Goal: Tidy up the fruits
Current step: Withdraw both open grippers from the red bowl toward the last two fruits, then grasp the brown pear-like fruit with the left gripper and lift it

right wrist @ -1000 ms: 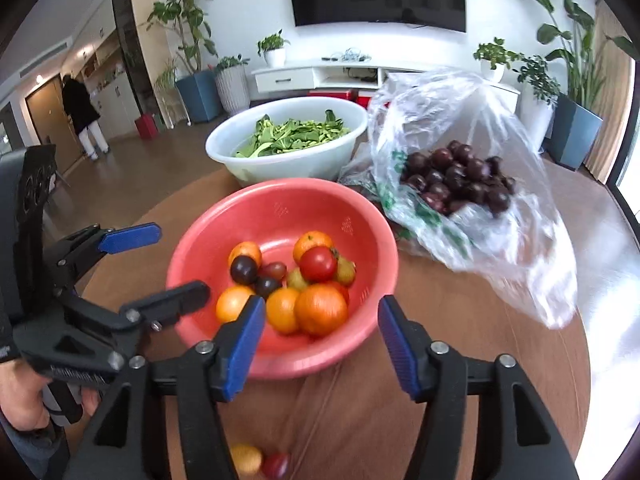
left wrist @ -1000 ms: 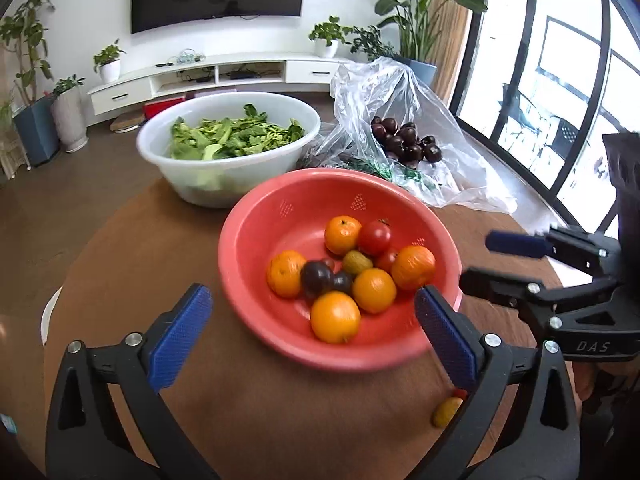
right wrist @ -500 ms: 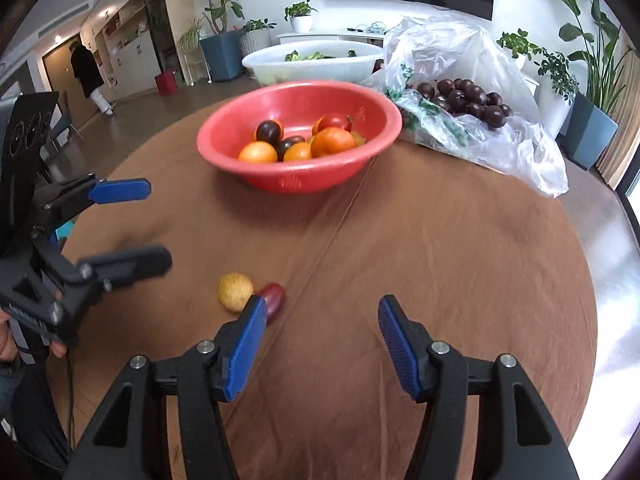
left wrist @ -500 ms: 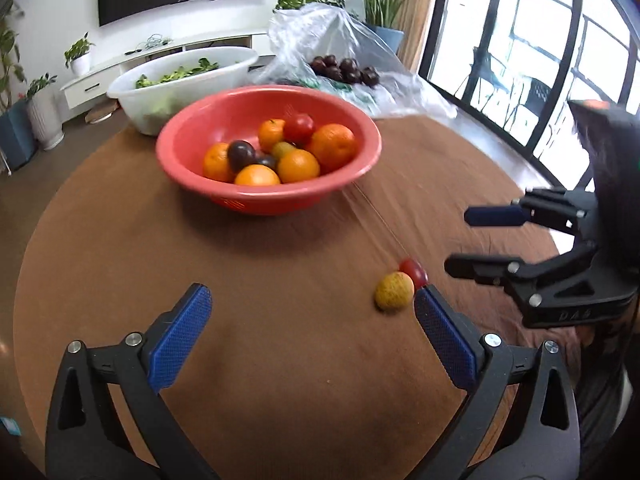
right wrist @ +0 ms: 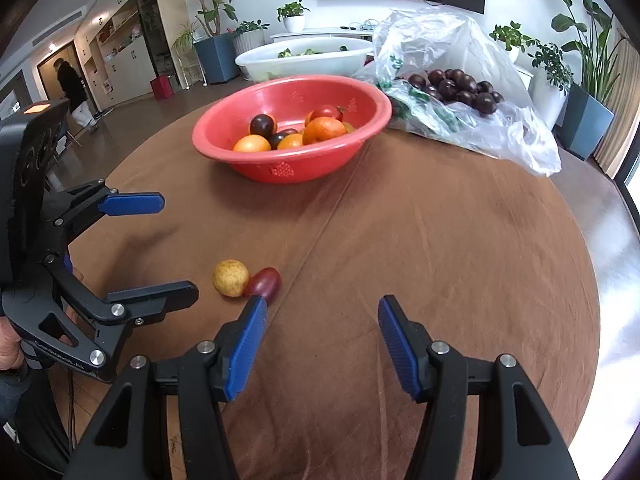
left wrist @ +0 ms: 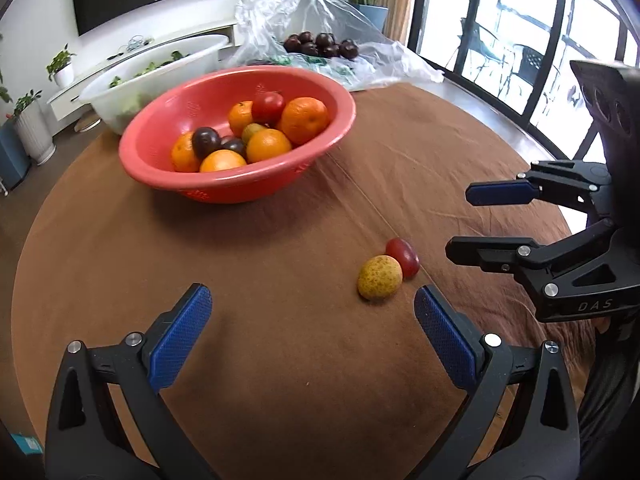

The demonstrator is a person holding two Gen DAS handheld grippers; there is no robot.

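Fingers spread on both grippers (nothing held) — yellow fruit (left wrist: 379, 277) touches red tomato (left wrist: 404, 257).

Brown cloth (left wrist: 280, 264) over bench, matt, faintly creased along centre seam. Red plastic colander basin (left wrist: 224, 184), smooth, slight sheen, perforated patches on wall. White plastic basin (right wrist: 320, 60), smooth, semi-gloss. Clear plastic bag (right wrist: 480, 52), thin, crinkled, glossy. Dark plums (right wrist: 460, 88) in bag, shiny skin. Oranges (left wrist: 304, 120) with dimpled, softly glossy peel. Red cherry tomato (left wrist: 404, 257), smooth, glossy. Yellow speckled fruit (left wrist: 379, 283), matt skin. Left claw (left wrist: 312, 340) and right claw (right wrist: 320, 344): matt black plastic, blue textured rubbery pads (left wrist: 180, 340), bright metal rivets.
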